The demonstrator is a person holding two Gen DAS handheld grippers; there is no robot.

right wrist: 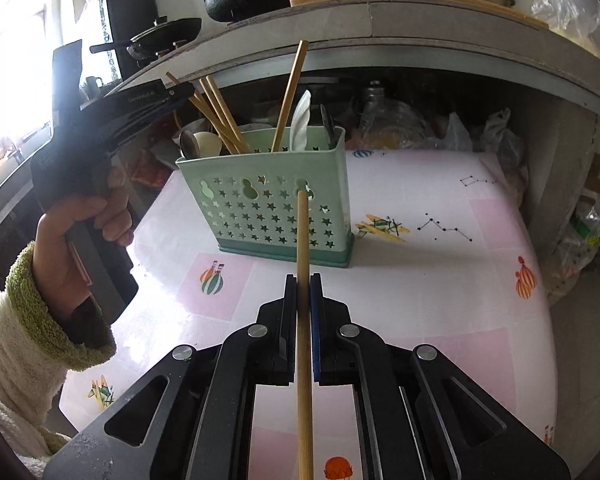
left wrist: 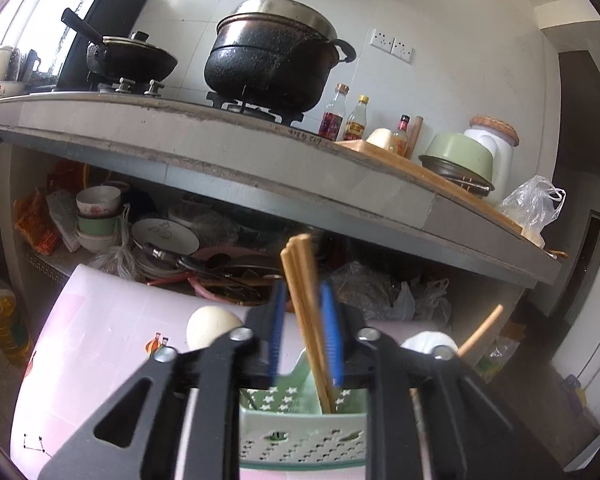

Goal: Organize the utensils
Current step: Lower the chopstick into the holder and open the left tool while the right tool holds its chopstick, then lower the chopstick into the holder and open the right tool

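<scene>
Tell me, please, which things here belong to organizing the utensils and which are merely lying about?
Job:
- green utensil caddy
- chopsticks in the caddy
- single chopstick in the right hand-held gripper
- white spoon

Lying about:
- black pot
- sauce bottles
- plastic bag

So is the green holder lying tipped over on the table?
No, the green holder stands upright on the pink table cover, with chopsticks and a white spoon sticking up out of it.

Grippers: black bodies, blue pads, silver pivot screws. Left hand (right wrist: 80, 236) wears fluffy cream sleeve (right wrist: 16, 344), green cuff.
</scene>
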